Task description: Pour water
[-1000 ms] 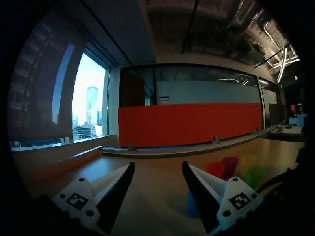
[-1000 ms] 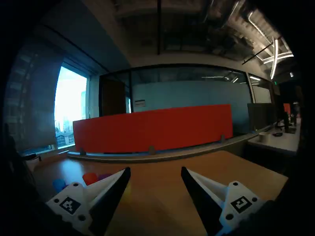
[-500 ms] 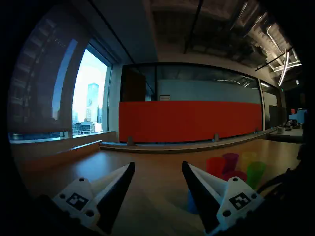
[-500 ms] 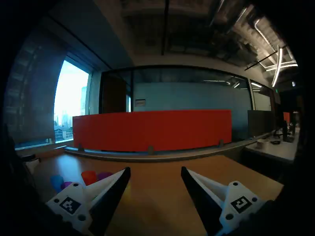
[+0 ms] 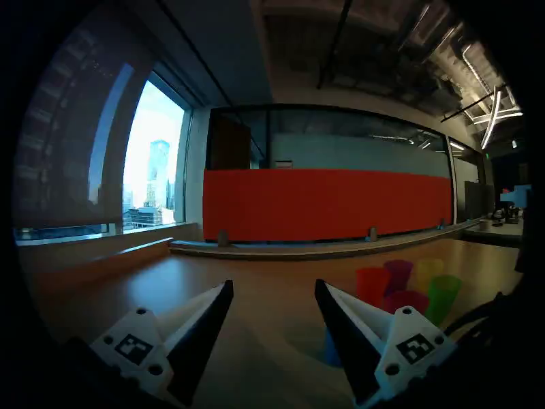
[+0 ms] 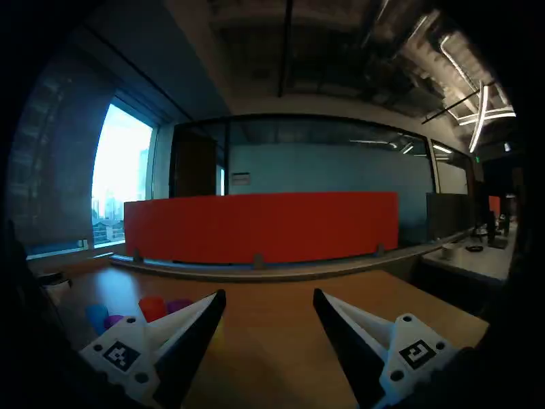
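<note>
A cluster of coloured plastic cups stands on the wooden table (image 5: 266, 307). In the left gripper view I see a red cup (image 5: 372, 285), a purple cup (image 5: 398, 273), a yellow cup (image 5: 429, 270), a green cup (image 5: 443, 296), a magenta cup (image 5: 407, 300) and a blue cup (image 5: 332, 349) partly behind my right finger. My left gripper (image 5: 272, 290) hangs open above the table, left of the cups. The right gripper view shows a blue cup (image 6: 96, 315), a red cup (image 6: 152, 307) and a purple cup (image 6: 180, 305) at lower left, behind the left finger. My right gripper (image 6: 268, 296) is open and holds nothing.
A long red partition (image 5: 327, 204) runs along the table's far edge, with a glass wall behind it. A bright window (image 5: 153, 177) and a wooden ledge (image 5: 88, 266) lie to the left. Another desk (image 6: 470, 255) with small items stands at the right.
Both views have tilted up a little, so the cups and the table sit slightly lower in frame. Both grippers stay open.
</note>
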Demonstrator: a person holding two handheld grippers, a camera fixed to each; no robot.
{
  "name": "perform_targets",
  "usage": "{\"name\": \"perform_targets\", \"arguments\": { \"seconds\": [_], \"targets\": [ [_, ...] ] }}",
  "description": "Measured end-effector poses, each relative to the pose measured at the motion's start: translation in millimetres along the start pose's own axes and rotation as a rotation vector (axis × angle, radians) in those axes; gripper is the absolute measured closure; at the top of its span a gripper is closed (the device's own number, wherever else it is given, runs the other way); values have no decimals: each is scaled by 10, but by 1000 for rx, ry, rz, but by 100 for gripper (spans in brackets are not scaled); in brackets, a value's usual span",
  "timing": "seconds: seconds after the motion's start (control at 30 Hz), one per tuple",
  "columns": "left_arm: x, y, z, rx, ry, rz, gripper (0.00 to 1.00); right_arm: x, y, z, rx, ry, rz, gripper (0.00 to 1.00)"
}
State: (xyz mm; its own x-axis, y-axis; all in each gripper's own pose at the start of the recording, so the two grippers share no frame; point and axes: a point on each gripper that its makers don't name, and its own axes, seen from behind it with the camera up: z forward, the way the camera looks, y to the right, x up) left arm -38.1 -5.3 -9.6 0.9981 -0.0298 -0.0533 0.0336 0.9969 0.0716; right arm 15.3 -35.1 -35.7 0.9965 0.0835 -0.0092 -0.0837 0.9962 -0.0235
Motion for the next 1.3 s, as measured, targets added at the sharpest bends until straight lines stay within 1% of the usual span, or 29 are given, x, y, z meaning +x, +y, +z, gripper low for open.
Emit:
{"name": "perform_targets", "arguments": {
  "seconds": [0.57,0.8,1.07,1.3],
  "targets": [
    [-118,21,37,-8,-42,5,12,-34,53,-35,-6,-3,1,1],
    [-123,25,43,-9,-45,6,12,-21,68,-42,-5,1,-6,1],
    [-121,21,53,-9,-45,7,11,23,59,-72,12,22,-27,1],
    [-123,19,51,-9,-45,7,12,-11,62,-37,37,50,-48,1]
  ]
}}
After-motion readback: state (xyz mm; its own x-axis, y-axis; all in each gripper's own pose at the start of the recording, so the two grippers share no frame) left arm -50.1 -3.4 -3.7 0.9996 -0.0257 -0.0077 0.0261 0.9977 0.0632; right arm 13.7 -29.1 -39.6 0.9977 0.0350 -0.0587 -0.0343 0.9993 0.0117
